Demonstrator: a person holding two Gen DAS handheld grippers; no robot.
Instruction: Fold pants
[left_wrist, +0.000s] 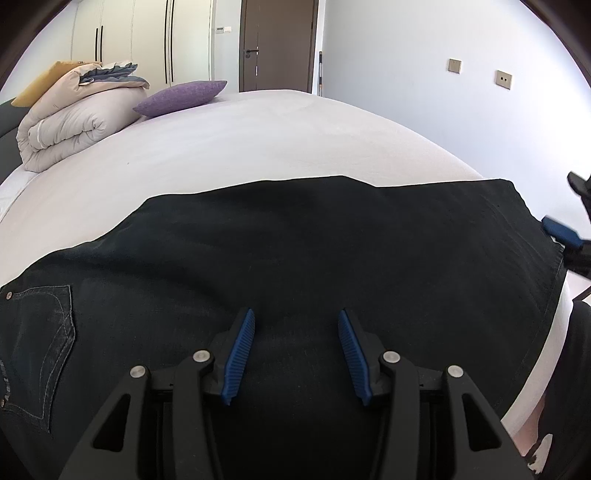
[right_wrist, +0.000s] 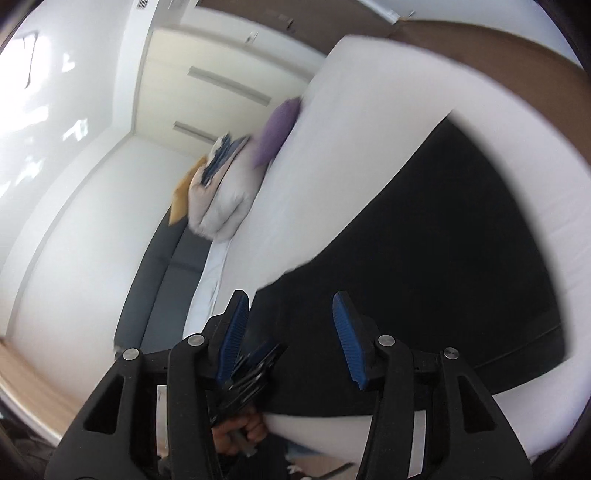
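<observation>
Dark denim pants (left_wrist: 295, 251) lie flat across the white bed (left_wrist: 258, 140), with a stitched back pocket (left_wrist: 40, 343) at the left. My left gripper (left_wrist: 296, 317) is open and empty just above the middle of the pants. My right gripper (right_wrist: 290, 299) is open and empty, tilted, above the pants (right_wrist: 424, 258); this view is blurred. The right gripper's blue finger (left_wrist: 561, 232) shows at the right edge of the left wrist view, beside the pants' right end. The left gripper (right_wrist: 251, 365) and the hand holding it show low in the right wrist view.
A rolled beige duvet (left_wrist: 70, 118), a purple pillow (left_wrist: 181, 98) and a yellow cushion (left_wrist: 37, 86) sit at the bed's far left. White wardrobes (left_wrist: 147, 37), a brown door (left_wrist: 277, 44) and a wall stand behind. The bed edge (left_wrist: 554, 339) drops off at the right.
</observation>
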